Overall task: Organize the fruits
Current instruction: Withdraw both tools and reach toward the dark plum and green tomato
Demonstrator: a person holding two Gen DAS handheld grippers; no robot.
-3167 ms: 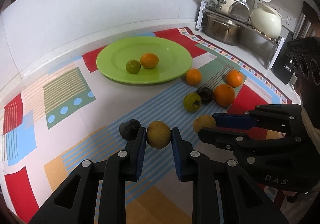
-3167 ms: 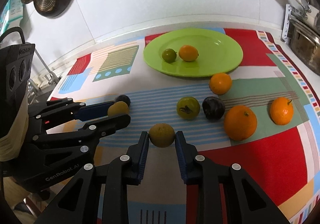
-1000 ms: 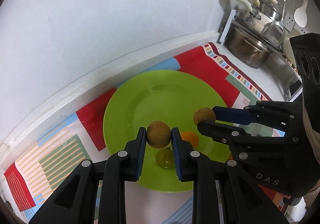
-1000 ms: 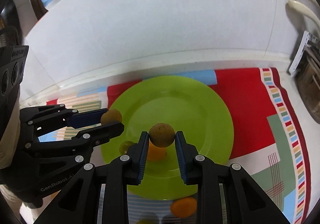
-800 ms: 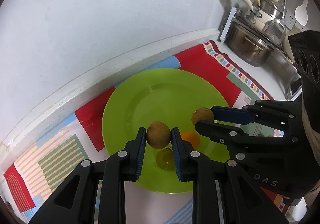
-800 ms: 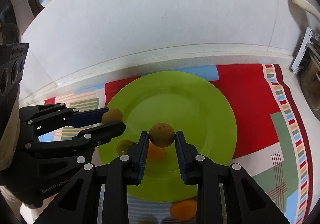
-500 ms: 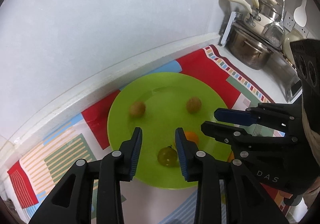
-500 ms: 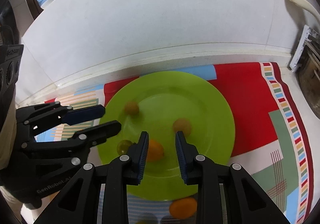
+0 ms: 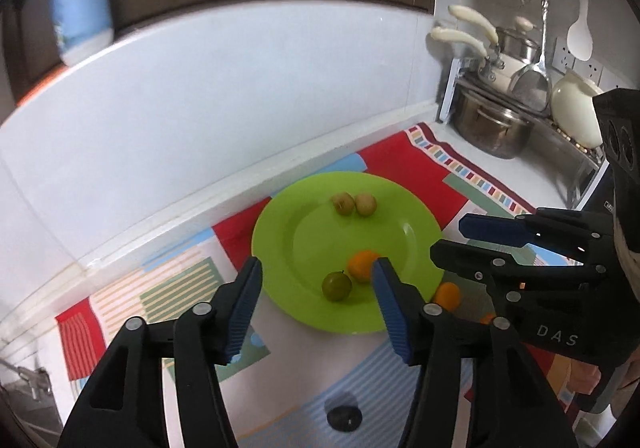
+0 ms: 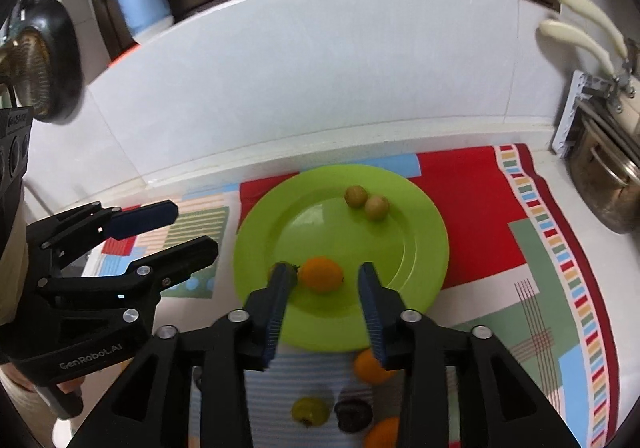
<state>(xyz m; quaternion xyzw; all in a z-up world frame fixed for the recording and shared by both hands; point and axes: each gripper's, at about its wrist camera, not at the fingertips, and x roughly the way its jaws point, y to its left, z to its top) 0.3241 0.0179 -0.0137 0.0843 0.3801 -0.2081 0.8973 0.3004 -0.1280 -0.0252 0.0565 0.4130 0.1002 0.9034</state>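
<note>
While the left gripper and right gripper hang with jaws opening and holding nothing, the green plate below holds two brown fruits (touching), an orange and a green fruit.

Two brown fruits touch at the far side of the green plate, beyond an orange and a green fruit.

You have one plate holding four fruits: two brown ones at its 12 o'clock, one orange and one green fruit at 6. Two grippers, left and right, are in view.
</note>
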